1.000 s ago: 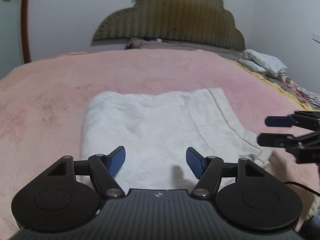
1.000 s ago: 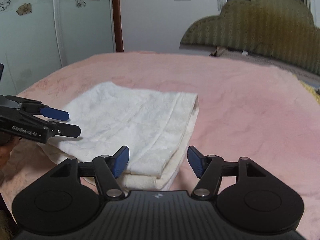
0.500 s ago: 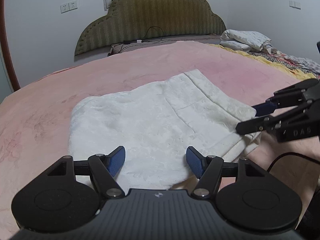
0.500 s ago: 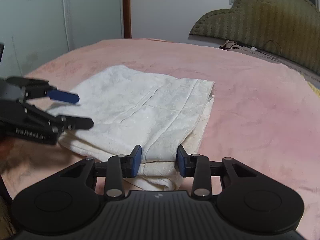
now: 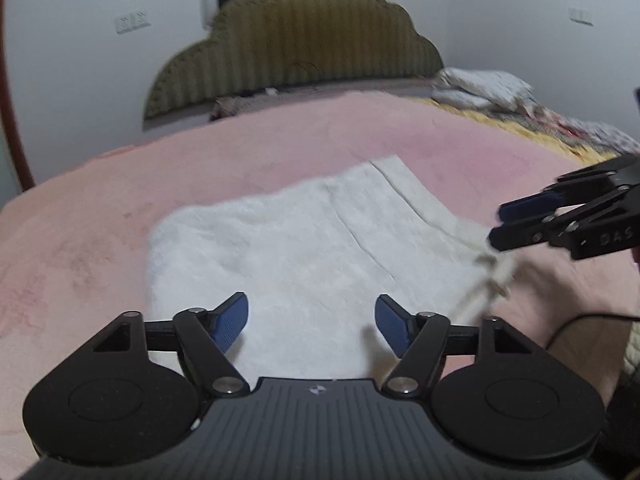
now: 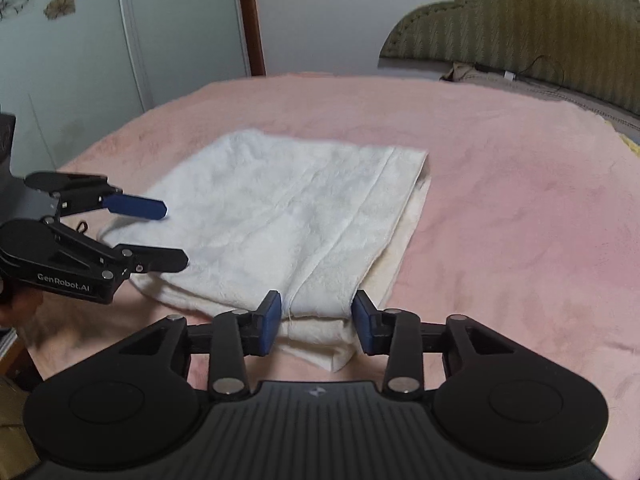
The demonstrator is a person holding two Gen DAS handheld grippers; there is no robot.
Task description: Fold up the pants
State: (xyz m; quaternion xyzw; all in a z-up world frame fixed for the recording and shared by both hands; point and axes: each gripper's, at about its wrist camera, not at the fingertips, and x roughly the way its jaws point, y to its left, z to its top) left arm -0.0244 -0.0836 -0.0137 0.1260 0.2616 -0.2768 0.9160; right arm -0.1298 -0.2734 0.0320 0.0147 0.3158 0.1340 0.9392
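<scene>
OK, left gripper (image 5: pixel 310 324) sits low over the near edge of the folded white pants (image 5: pixel 304 248), pointing at 12 o'clock toward the headboard (image 5: pixel 296 44). Its jaws are spread wide, with cloth showing between the blue pads (image 5: pixel 230 322) and nothing pinched. In the right wrist view the same gripper (image 6: pixel 172 236) comes in from 9 o'clock, with one finger above the other and a clear gap between them, hovering at the pants' left edge.

Right gripper (image 6: pixel 316 322) is level with the bed and aimed at 12 o'clock at the near corner of the pants (image 6: pixel 288 216). The jaws are partly closed. The stacked cloth layers sit between the pads (image 6: pixel 270 322), which stand at either side of the fold. Can't tell whether they press on it. In the left wrist view it (image 5: pixel 498 226) enters from 3 o'clock with its fingertips at the right-hand corner of the pants, where the cloth looks bunched and blurred.

Pants lie folded in a rectangle on the pink blanket (image 6: pixel 500 200), mid-bed. A black cable (image 5: pixel 580 322) trails at 4 o'clock in the left view.
</scene>
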